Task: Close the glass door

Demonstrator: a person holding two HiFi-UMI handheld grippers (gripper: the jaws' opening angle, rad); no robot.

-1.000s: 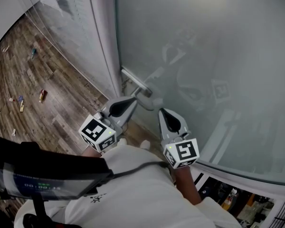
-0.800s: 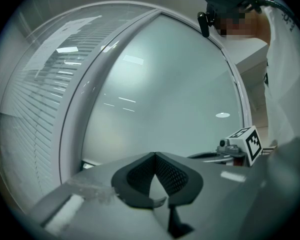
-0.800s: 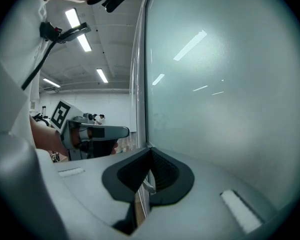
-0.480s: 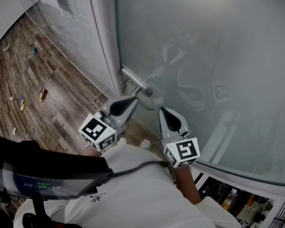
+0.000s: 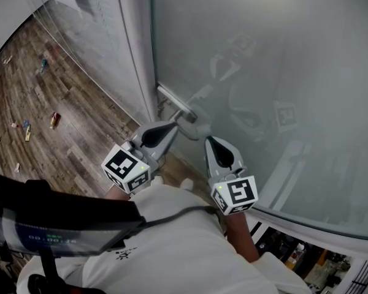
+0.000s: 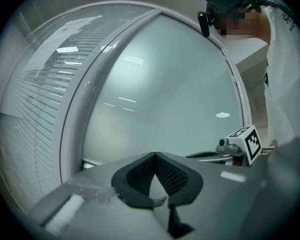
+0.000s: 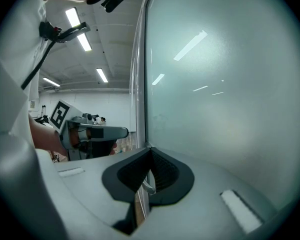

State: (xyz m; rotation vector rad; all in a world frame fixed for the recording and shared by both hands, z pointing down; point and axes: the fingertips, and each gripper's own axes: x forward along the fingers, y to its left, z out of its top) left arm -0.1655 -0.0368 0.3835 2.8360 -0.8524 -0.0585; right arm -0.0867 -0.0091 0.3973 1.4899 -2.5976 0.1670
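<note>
At the lower middle of the head view, nothing has shifted over the last second. The left gripper (image 5: pixel 173 127), jaws together and empty, keeps its tip at the metal handle (image 5: pixel 176 108). Just to its right, the right gripper (image 5: pixel 210 142), likewise pinched shut on nothing, stays pointed at the glass door (image 5: pixel 264 66). The door's edge lies along the white frame (image 5: pixel 135 54), so the closing looks finished or held at its end. In the upper left, small scraps (image 5: pixel 54 121) dot the wood floor (image 5: pixel 80 146), well apart from the door and not in its way.
</note>
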